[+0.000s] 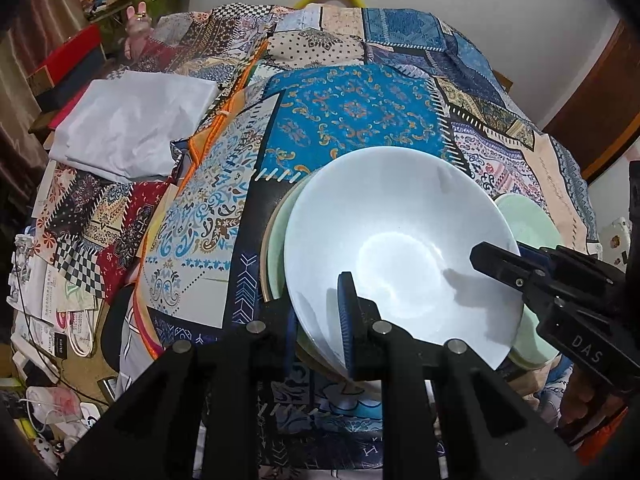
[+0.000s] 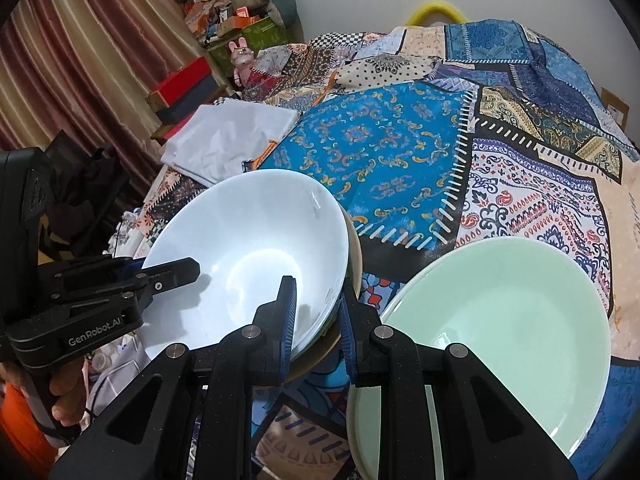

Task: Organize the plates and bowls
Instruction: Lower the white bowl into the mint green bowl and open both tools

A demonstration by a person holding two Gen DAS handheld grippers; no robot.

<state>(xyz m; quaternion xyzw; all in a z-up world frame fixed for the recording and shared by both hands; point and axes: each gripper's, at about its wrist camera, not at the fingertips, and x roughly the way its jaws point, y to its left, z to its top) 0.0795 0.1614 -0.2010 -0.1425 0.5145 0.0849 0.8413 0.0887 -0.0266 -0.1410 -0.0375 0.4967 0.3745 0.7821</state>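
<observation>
white bowl [image 1: 400,256]: both tools pinch it, on opposite sides of the rim. It sits tilted on a stack of plates.
left hand-held gripper [image 1: 320,320]: clamped tight on the bowl's near rim, one blue pad inside, one outside.
right hand-held gripper [image 2: 316,320]: same deal, closed on the rim at the bowl's other side.
stack under the bowl [image 1: 276,240]: a green plate on a tan-rimmed one (only edges peek out).
green plate [image 2: 504,328]: separate one, just beside the bowl on the patchwork cloth [image 2: 400,140].
folded white cloth [image 1: 132,128]: well apart, further back.
</observation>
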